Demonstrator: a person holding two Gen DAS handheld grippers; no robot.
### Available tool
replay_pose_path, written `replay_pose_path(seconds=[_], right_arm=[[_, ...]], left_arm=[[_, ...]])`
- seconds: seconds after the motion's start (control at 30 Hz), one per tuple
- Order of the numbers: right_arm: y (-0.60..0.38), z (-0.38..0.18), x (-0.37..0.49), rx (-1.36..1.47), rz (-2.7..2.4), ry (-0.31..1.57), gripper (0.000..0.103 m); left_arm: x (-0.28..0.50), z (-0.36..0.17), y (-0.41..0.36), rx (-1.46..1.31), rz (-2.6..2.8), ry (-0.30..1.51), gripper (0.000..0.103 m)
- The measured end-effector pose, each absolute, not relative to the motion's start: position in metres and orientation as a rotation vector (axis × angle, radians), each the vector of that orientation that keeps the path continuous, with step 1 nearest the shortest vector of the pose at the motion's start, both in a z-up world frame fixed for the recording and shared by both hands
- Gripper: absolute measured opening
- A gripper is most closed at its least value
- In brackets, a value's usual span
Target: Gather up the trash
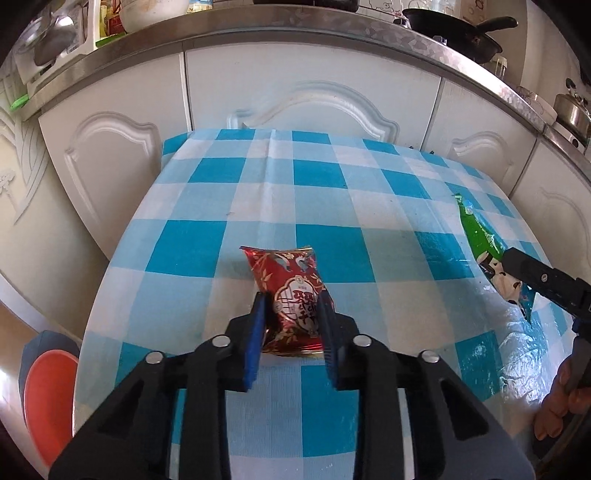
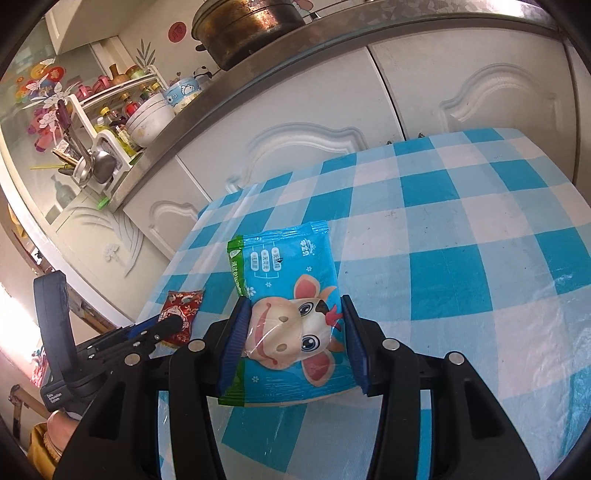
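A red snack wrapper (image 1: 293,295) lies on the blue-and-white checked table (image 1: 295,192). My left gripper (image 1: 291,302) straddles its near half, blue pads at both sides of it, touching or nearly so. A blue wrapper with a cartoon cow (image 2: 291,314) lies on the same table (image 2: 461,221). My right gripper (image 2: 293,314) straddles it, pads against its side edges. The blue wrapper's green edge (image 1: 480,236) and the right gripper's finger (image 1: 535,273) show at the right of the left wrist view. The red wrapper (image 2: 183,310) and the left gripper (image 2: 147,330) show at the left of the right wrist view.
White cabinet doors (image 1: 295,99) and a steel counter edge (image 1: 258,22) stand behind the table. A pan (image 1: 454,31) and a kettle (image 1: 572,107) sit on the counter. A red basin (image 1: 48,398) sits on the floor at the lower left. A dish rack (image 2: 103,147) holds utensils.
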State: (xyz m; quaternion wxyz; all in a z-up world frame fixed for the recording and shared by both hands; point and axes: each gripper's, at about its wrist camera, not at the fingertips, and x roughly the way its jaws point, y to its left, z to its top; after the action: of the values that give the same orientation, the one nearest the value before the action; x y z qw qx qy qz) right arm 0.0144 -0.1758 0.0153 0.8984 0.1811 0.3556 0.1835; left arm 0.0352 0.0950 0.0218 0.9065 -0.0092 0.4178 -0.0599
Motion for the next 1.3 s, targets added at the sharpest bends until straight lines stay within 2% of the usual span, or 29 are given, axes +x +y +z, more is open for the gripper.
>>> replay_pose_path(seconds=[0.27, 0.47, 0.5, 0.57, 0.63, 0.8, 0.87, 1.13, 1.2, 1.3], right_arm=[[-0.168, 0.020, -0.010, 0.364, 0.395, 0.752, 0.050], [-0.159, 0.026, -0.028, 0.334, 0.406, 0.759, 0.050], [-0.157, 0.027, -0.031, 0.330, 0.405, 0.759, 0.050], [-0.157, 0.028, -0.035, 0.330, 0.404, 0.758, 0.050], [-0.158, 0.029, -0.039, 0.337, 0.403, 0.755, 0.050], [-0.168, 0.031, -0.050, 0.361, 0.394, 0.747, 0.048], [-0.174, 0.033, -0.054, 0.382, 0.400, 0.736, 0.048], [-0.177, 0.038, -0.063, 0.339, 0.381, 0.741, 0.050], [-0.169, 0.035, -0.063, 0.294, 0.359, 0.756, 0.071], [-0.152, 0.028, -0.060, 0.217, 0.341, 0.794, 0.086]], left_arm=[[0.008, 0.029, 0.120, -0.129, -0.176, 0.864, 0.016], [-0.016, 0.029, 0.131, -0.152, -0.231, 0.884, 0.016], [-0.018, 0.030, 0.131, -0.153, -0.232, 0.888, 0.021], [-0.021, 0.032, 0.129, -0.160, -0.216, 0.875, 0.067], [-0.020, 0.035, 0.123, -0.127, -0.185, 0.844, 0.075], [0.002, 0.026, 0.100, -0.052, -0.143, 0.892, 0.074], [0.011, 0.018, 0.094, -0.027, -0.119, 0.924, 0.052], [0.009, 0.013, 0.086, 0.027, -0.087, 0.891, 0.049], [0.005, 0.014, 0.089, 0.015, -0.089, 0.888, 0.049], [-0.003, 0.016, 0.096, -0.018, -0.104, 0.888, 0.049]])
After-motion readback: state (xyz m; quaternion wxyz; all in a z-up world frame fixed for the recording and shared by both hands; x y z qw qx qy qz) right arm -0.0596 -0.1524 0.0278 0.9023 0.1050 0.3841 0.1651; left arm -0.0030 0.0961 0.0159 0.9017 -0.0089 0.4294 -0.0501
